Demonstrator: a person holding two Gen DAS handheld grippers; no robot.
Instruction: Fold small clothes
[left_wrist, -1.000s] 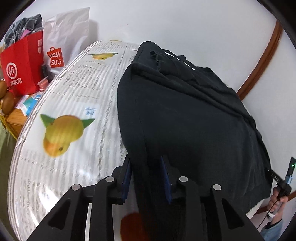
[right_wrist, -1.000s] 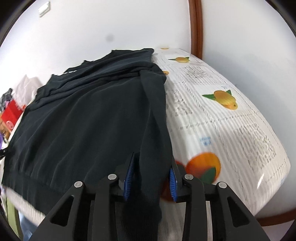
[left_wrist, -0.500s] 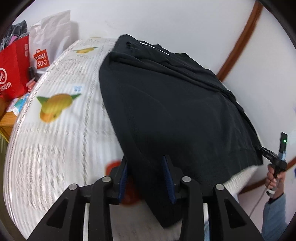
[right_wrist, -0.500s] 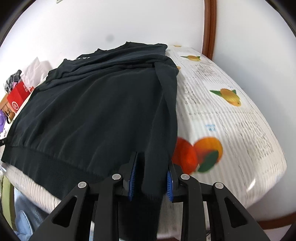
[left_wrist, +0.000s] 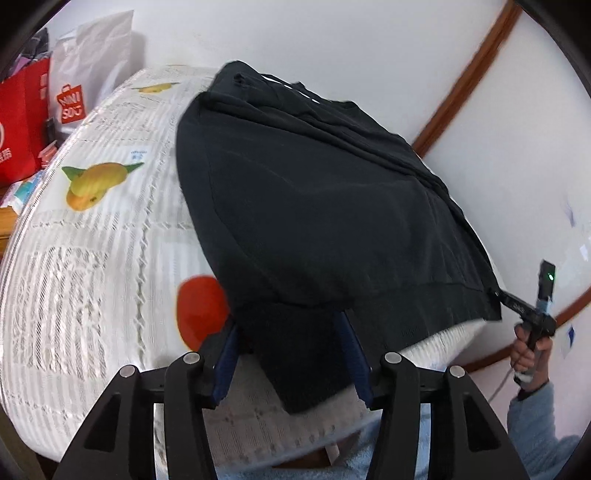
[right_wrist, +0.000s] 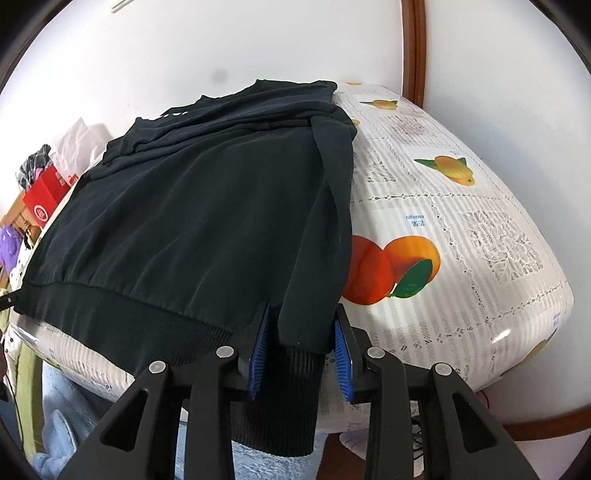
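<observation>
Straddling the near-left corner of the black sweatshirt (left_wrist: 314, 206), the left claw (left_wrist: 291, 354) is standing with its blue pads (left_wrist: 226, 360) set fairly wide, the cloth hanging loose between them; whether either pad is actually pinching the fabric cannot be told, and the gap suggests it is not. The right claw (right_wrist: 300, 350) is doing much the same at the near-right corner, its pads (right_wrist: 258, 350) apart on either side of a sleeve cuff and the ribbed hem, with space showing beside the cloth.

Just ahead of both claws the ribbed hem is drooping over the near edge of the surface (right_wrist: 461, 229), which is covered in a white lace cloth printed with oranges and lemons. Farther out, the body of the garment is lying spread flat, with the right sleeve laid back along its side edge and the collar end bunched in low ridges near the wall.

As a judgement, the folding is only starting: the garment is laid out and roughly smoothed, one sleeve is tucked in, yet no crosswise fold of the body is showing.

Beyond the left claw's left side, a red bag (left_wrist: 20, 122) and a white bag (left_wrist: 92, 74) are standing off the surface.
</observation>
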